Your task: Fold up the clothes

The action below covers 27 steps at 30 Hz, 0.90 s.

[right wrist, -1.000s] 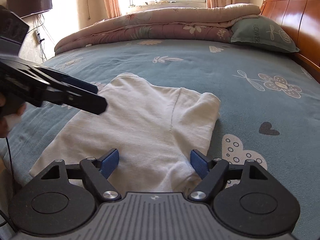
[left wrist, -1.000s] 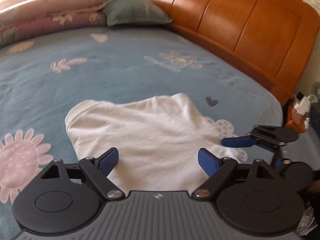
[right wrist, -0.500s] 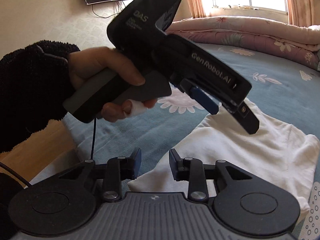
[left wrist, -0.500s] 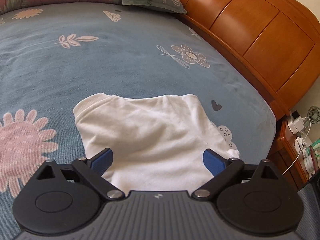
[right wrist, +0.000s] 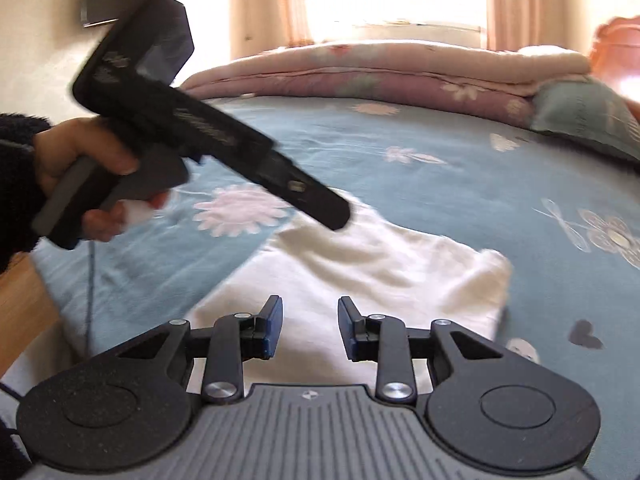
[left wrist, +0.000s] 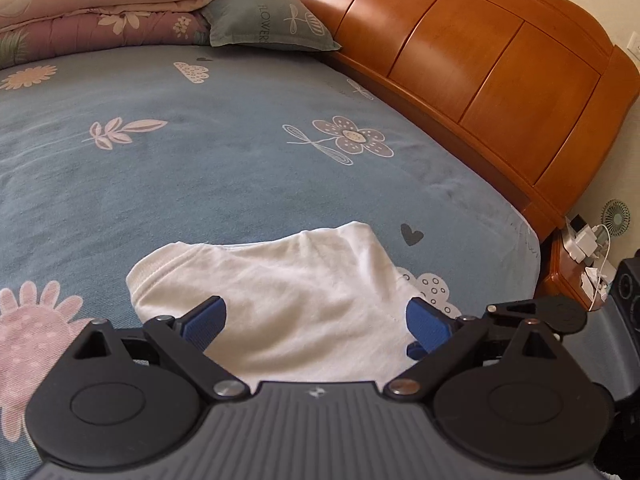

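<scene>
Plainly, no container appears in either view; the white garment (left wrist: 292,300) lies partly folded on the blue flowered bedsheet (left wrist: 200,168), near the bed's front edge and well apart from the green pillow (left wrist: 272,20) and the rolled quilt (left wrist: 100,4) at the far side; the left gripper (left wrist: 316,320) hangs over the cloth with its jaws spread wide and nothing between them, the blue pads clear of the fabric; the right gripper (right wrist: 310,328) has narrowed its jaws within the last moment to a modest gap, and they stand above the garment's near portion without pinching it, as far as the right wrist view shows; in that view a hand (right wrist: 80,168) in a dark fuzzy sleeve (right wrist: 16,188) holds the left tool over the cloth's far corner, though blur smears its outline and lettering; the garment's nearest hem is cut off behind both gripper bodies; beside the wooden headboard (left wrist: 460,72) a nightstand (left wrist: 568,272) carries chargers and cables too small to sort out.
</scene>
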{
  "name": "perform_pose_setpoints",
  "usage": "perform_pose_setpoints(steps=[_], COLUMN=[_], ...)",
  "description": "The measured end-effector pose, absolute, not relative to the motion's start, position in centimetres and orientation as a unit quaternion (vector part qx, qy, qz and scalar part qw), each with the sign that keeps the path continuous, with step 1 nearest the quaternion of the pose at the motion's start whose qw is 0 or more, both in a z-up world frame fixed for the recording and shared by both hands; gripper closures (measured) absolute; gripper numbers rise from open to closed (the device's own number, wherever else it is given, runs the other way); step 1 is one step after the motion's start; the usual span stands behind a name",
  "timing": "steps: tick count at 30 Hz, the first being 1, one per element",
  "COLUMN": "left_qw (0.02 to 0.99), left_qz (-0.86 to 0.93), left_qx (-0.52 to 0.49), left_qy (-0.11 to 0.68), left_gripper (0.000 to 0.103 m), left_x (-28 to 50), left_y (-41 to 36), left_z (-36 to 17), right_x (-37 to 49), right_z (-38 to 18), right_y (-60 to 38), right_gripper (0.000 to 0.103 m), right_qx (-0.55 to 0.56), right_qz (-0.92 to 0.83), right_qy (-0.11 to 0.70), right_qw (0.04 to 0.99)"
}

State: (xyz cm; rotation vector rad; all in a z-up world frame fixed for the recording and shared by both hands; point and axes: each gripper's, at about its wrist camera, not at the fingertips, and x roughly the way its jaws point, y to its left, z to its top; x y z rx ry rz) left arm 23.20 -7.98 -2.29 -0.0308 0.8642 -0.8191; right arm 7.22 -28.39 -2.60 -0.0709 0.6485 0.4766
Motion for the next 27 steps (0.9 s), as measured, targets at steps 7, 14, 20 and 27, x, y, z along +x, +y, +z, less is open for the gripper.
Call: perform_pose_setpoints(steps=[7,14,20,27], left_qw=[0.834,0.838,0.844,0.848], left_qz=[-0.368,-0.379,-0.328,-0.357], left_qx=[0.033,0.038,0.008,-0.029], left_qy=[0.41,0.391,0.425,0.39], left_gripper=[0.007,0.007,0.007,0.007], left_x=[23.5,25.5,27.7,24.6], left_y=[-9.3,-10.5,-9.8,-8.2], left_z=[-5.9,-4.7,-7.5,-3.7], right_x=[6.7,9.6,9.9,10.3], right_z=[-5.3,-3.8,-6.2,-4.8], right_y=[-31.3,-30.5,-30.8,-32.7], right_gripper=[0.065,0.048,0.044,0.043], right_qx=[0.02,0.022,0.046,0.095], right_qz=[0.192,0.19,0.175,0.172], right_qy=[0.34,0.32,0.339,0.314], right_qw=[0.92,0.928,0.923,0.929])
